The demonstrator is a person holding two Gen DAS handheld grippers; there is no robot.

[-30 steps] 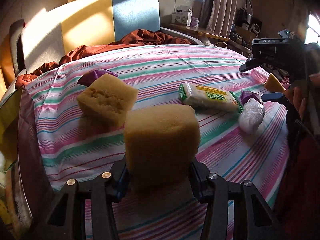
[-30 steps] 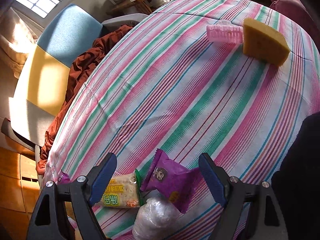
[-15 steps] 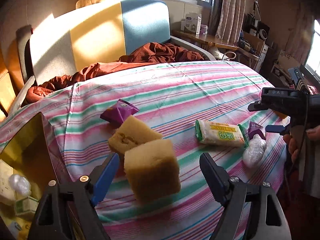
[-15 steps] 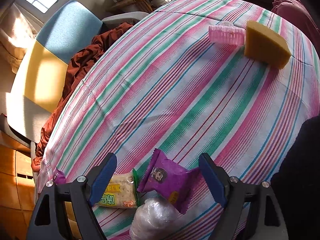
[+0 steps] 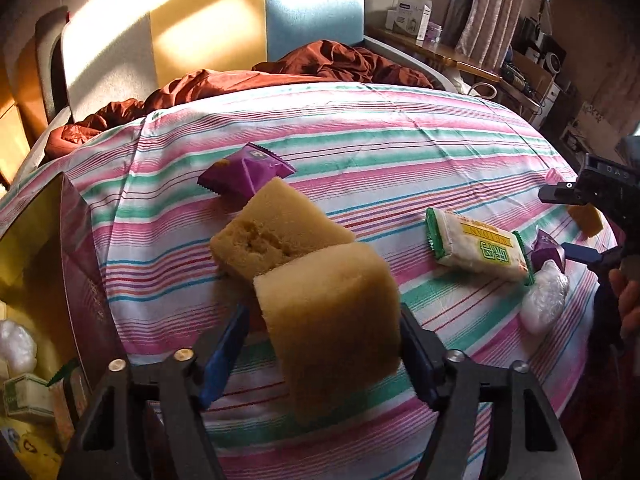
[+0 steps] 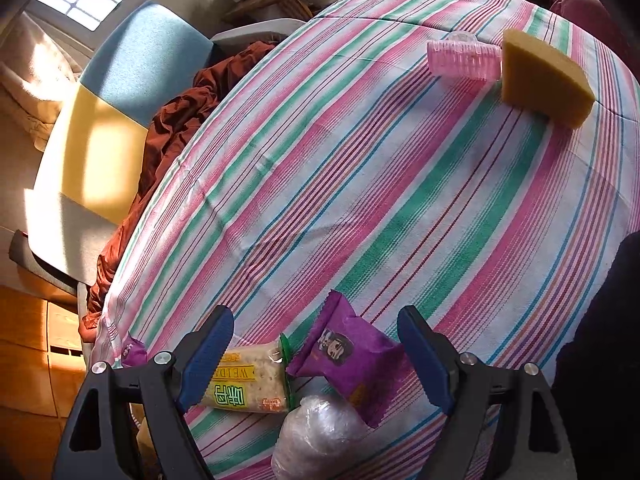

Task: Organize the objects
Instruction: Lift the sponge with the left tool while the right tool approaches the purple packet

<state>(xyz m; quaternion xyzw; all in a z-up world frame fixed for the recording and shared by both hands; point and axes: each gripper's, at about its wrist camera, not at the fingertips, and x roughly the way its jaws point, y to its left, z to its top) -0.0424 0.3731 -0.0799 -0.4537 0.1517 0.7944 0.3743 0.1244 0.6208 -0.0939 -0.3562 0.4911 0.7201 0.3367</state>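
Between the left gripper fingers, just closing, sits a soft, light sponge block, clamped mid-sides; the right gripper fingers stand apart.

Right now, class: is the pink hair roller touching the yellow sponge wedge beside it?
Touching. The right wrist view shows the pink hair roller with its end butted against the sponge wedge, no cloth visible between them.

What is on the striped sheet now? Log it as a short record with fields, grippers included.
left gripper: jaws have just been closing, now clamped on the near sponge, which sits tilted between them
right gripper: open above the purple packet
beside that packet: cracker packet, clear wrapped bundle
far corner: pink roller beside wedge sponge
surface: striped sheet
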